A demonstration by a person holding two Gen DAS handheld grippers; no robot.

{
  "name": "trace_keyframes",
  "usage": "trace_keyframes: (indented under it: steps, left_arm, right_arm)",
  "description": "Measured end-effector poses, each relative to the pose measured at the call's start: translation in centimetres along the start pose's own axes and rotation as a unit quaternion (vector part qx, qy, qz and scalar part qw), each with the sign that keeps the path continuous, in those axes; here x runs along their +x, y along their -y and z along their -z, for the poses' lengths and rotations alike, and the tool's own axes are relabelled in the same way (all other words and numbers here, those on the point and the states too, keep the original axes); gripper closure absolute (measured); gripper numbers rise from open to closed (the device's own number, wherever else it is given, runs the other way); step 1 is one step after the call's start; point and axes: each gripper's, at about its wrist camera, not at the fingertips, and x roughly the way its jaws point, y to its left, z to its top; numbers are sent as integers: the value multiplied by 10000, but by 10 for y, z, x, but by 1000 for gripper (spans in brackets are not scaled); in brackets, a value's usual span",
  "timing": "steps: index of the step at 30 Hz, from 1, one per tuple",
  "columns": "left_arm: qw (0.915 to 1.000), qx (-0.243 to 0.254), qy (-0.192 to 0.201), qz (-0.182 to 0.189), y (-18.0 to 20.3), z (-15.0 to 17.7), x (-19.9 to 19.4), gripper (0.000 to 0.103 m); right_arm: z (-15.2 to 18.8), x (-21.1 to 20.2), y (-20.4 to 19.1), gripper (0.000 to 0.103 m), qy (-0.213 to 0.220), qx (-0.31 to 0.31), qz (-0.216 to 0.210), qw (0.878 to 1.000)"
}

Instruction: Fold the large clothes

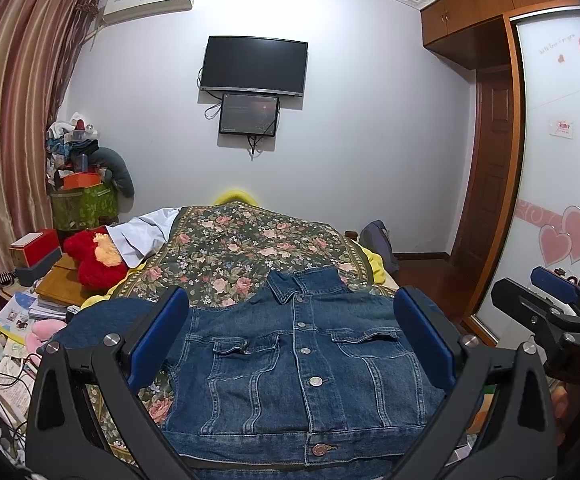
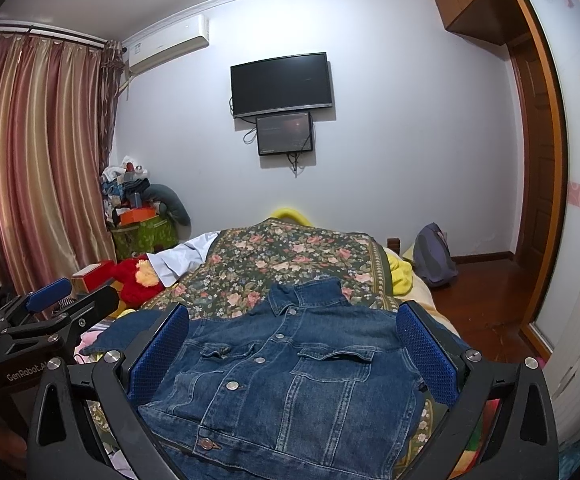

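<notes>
A blue denim jacket (image 1: 302,364) lies front-up on the flowered bedspread (image 1: 241,248), buttoned, its collar toward the far wall. One sleeve (image 1: 105,316) sticks out to the left. My left gripper (image 1: 290,336) hovers above the jacket's near part, open, its blue pads (image 1: 157,332) wide apart with nothing between them. The right gripper (image 1: 550,292) shows at the right edge of this view. In the right wrist view the same jacket (image 2: 290,376) lies under my right gripper (image 2: 292,344), which is open and empty too. There the left gripper (image 2: 49,304) appears at the left, open.
A red plush toy (image 1: 93,256) and a white garment (image 1: 141,232) lie at the bed's left edge. Books, boxes and cables (image 1: 13,320) crowd the left side. A wardrobe with a sliding door (image 1: 558,160) and bare wooden floor (image 2: 486,304) are on the right. A bag (image 2: 434,256) sits by the far wall.
</notes>
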Motion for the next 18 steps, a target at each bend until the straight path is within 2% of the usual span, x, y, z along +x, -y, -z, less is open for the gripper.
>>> trace_keyframes:
  steps: [18]
  left_arm:
    - [10000,29,57,48,6,-1,-4,0]
  right_arm:
    - [-3,4,1,0,17,27,-1,10000]
